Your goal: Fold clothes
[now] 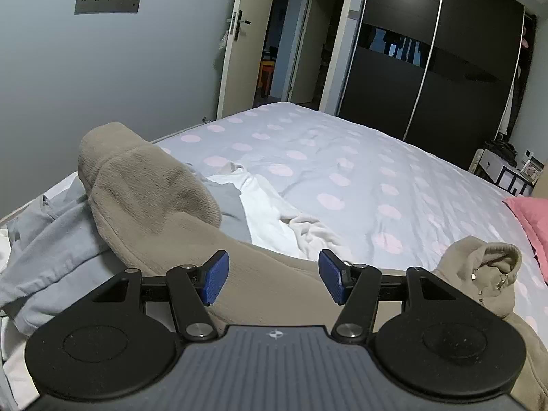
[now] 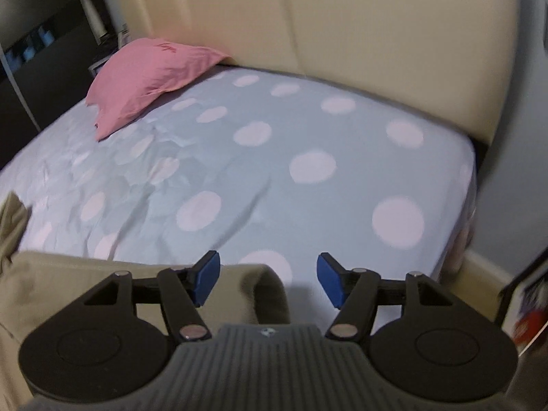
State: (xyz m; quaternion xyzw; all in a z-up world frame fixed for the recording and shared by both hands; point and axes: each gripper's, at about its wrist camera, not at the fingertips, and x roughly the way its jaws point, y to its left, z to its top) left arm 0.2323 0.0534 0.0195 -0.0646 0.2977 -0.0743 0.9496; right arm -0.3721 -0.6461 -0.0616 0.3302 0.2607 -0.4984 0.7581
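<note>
A tan fleece hoodie [image 1: 164,205] lies across the near side of the bed, one sleeve bunched up at the left and its hood [image 1: 486,267] at the right. My left gripper [image 1: 273,279] is open and empty just above the hoodie's body. In the right wrist view the hoodie's cuff end [image 2: 253,291] lies under my right gripper [image 2: 268,279], which is open and empty above it. A light blue garment [image 1: 58,243] and a white garment [image 1: 270,212] lie beside the hoodie.
The bed has a blue sheet with pale pink dots [image 2: 308,167]. A pink pillow [image 2: 150,78] lies by the beige headboard [image 2: 359,27]. A dark sliding wardrobe [image 1: 428,54], an open door [image 1: 239,44] and a nightstand [image 1: 503,167] stand beyond the bed.
</note>
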